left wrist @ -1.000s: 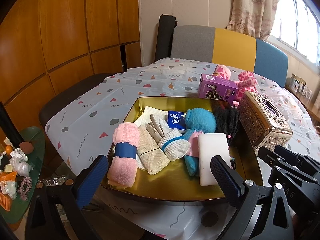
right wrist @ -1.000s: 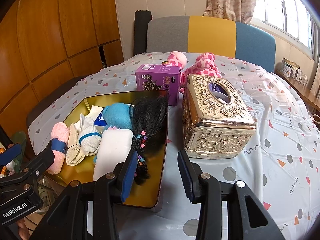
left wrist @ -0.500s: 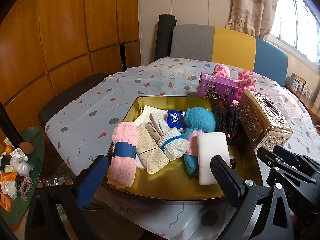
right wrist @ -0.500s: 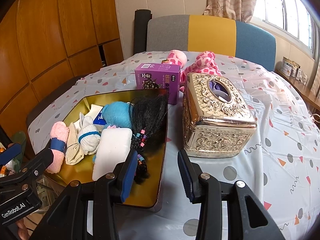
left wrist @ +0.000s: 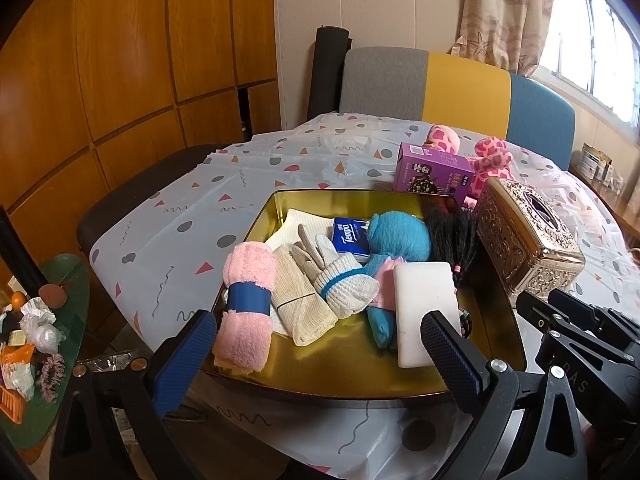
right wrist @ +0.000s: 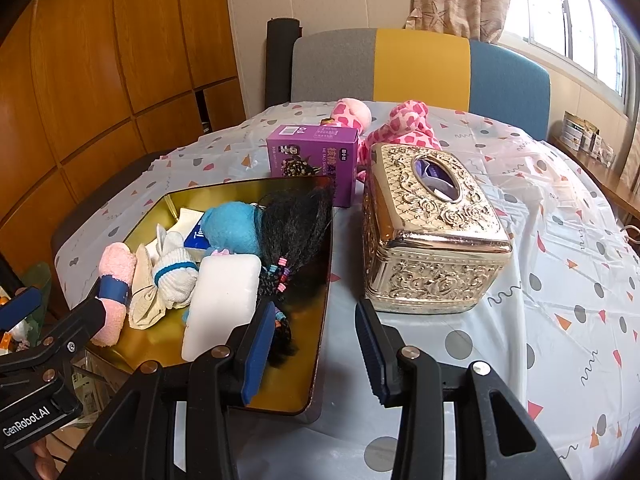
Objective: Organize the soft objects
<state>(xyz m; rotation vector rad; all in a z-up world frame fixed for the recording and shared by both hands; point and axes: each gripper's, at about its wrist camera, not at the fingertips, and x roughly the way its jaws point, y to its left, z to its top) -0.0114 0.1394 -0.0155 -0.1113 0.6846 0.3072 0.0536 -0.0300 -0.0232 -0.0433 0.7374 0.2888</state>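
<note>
A gold tray [left wrist: 360, 368] [right wrist: 304, 340] sits at the near table edge. It holds a rolled pink towel [left wrist: 246, 304] [right wrist: 116, 276], cream cloth [left wrist: 300, 300], white sock [left wrist: 344, 284] [right wrist: 176, 272], tissue pack [left wrist: 352, 236], blue plush toy [left wrist: 396, 236] [right wrist: 232, 226], white sponge [left wrist: 424, 304] [right wrist: 222, 308] and black braided wig [left wrist: 452, 232] [right wrist: 296, 236]. A pink spotted plush [left wrist: 488, 160] [right wrist: 400, 128] lies behind on the table. My left gripper [left wrist: 316, 356] is open, empty, before the tray's near rim. My right gripper [right wrist: 316, 352] is open, empty, over the tray's right edge.
A gold ornate tissue box [left wrist: 528, 240] [right wrist: 432, 232] stands right of the tray. A purple carton [left wrist: 432, 172] [right wrist: 312, 160] stands behind it. A tricolour chair back [right wrist: 420, 68] is at the far side. A green side table with clutter [left wrist: 36, 332] is low left.
Both grippers drifted slightly; the scene has shifted a little in both views. Nothing was taken hold of or let go.
</note>
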